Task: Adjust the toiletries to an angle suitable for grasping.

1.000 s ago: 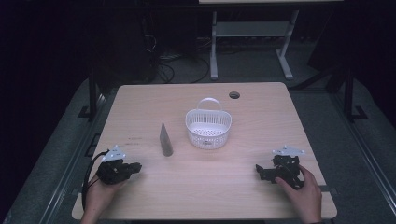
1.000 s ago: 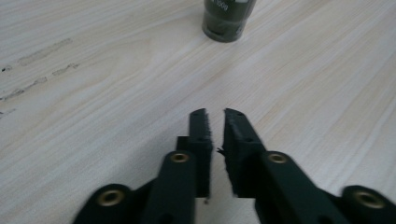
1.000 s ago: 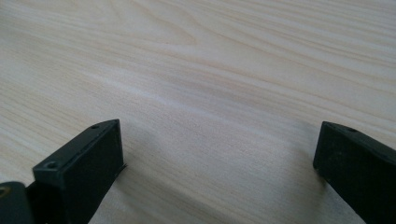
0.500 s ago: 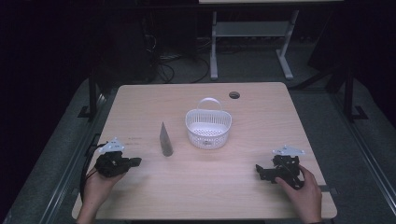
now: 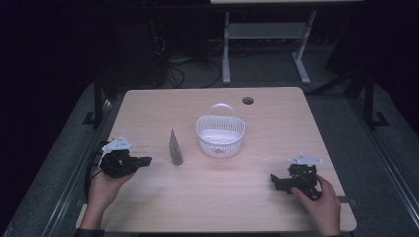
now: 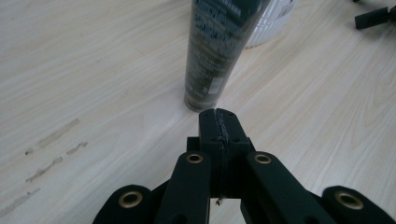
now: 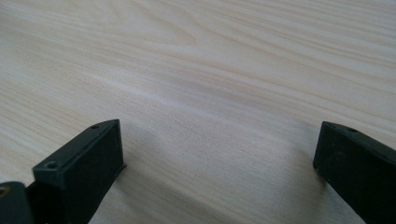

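Two Grippers, One Dark Tube Waiting Beside the Basket

Two hands come in from the bottom edge of the high view. The left gripper (image 5: 144,161) sits at lower left, jaws clenched on nothing and pointing toward the dark tube (image 5: 175,147), which stands near the frame's centre-left on the table (image 5: 276,123). Just right of the tube, apart from it, stands a white basket (image 5: 220,136) with its handle up. The right gripper (image 5: 274,178) rests at lower right, well away from both. A round hole (image 5: 248,100) marks the tabletop at upper centre.

From the left gripper view, the shut jaws meet at lower centre with the tube (image 6: 219,51) just ahead, rising out of the top edge; part of the basket (image 6: 275,21) shows behind it at upper right. To take the tube well, the jaws would likely need to spread first, then approach level and close on its lower body, since a tall narrow thing may tip if nudged high. The basket close behind leaves little room to overshoot.

From the right gripper view, the jaws stand released and wide at the lower corners, with bare wood (image 7: 201,70) between them.
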The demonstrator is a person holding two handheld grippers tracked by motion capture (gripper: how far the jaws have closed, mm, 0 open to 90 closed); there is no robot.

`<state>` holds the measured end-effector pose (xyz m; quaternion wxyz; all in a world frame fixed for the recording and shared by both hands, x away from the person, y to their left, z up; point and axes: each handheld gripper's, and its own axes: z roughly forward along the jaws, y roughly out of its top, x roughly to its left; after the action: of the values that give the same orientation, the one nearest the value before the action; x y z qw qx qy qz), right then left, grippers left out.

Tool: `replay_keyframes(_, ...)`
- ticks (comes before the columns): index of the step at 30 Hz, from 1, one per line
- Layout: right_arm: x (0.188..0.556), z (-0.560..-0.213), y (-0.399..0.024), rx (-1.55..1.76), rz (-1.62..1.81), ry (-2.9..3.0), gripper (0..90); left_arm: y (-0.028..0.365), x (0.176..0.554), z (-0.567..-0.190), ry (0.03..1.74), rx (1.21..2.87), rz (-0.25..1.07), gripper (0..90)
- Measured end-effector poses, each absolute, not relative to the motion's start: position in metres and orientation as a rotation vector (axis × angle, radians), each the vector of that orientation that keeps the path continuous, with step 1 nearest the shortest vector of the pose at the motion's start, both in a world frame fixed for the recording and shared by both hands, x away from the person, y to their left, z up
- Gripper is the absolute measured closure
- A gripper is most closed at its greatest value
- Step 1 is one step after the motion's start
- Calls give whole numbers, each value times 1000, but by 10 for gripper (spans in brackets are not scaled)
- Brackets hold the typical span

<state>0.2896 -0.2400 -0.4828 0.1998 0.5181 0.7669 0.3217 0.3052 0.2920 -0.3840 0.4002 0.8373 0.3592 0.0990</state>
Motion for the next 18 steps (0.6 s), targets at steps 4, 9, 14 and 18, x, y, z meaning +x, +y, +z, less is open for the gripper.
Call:
replay_keyframes(4, 290, -483, -240, 1448, 899, 2144, 10, 290, 309, -376, 892, 2105, 265, 895)
replay_keyframes(9, 290, -483, -240, 1448, 899, 2144, 10, 288, 313, -367, 879, 2085, 275, 896)
replay_keyframes(14, 290, -483, -240, 1448, 899, 2144, 10, 284, 316, -359, 856, 2077, 281, 896)
replay_keyframes(18, 290, -483, -240, 1448, 899, 2144, 10, 280, 319, -355, 840, 2067, 275, 896)
